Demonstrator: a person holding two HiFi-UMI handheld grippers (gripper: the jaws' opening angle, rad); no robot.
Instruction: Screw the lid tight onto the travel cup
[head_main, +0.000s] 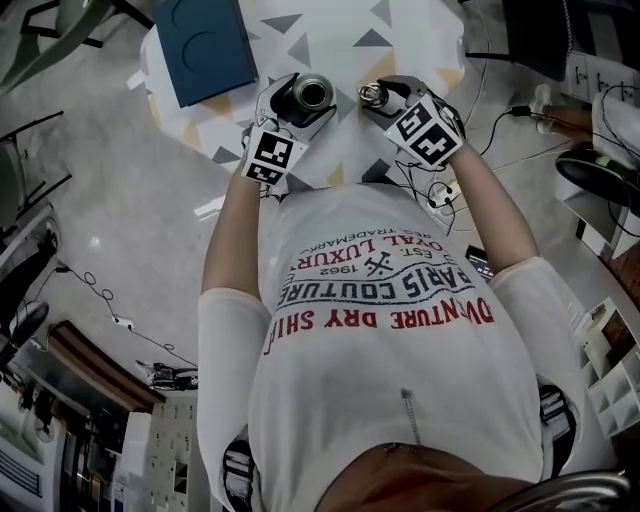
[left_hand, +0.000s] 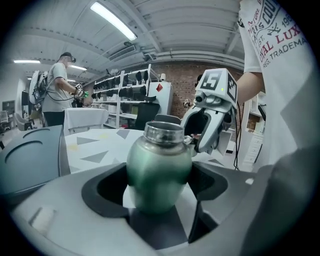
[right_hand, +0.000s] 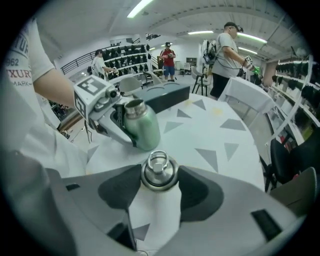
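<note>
Lid (right_hand: 159, 172) clamped in right gripper (right_hand: 159, 176), ring side facing back along the jaws. Cup (left_hand: 159, 170) gripped between left gripper (left_hand: 159, 187) jaws, near the lid, long axis roughly upright, open mouth up. Seat lid square over mouth before twisting, or the threads may cross.

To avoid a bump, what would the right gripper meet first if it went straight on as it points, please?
Probably the cup, just ahead, slightly left; depth is unclear, so possibly the table instead.
</note>
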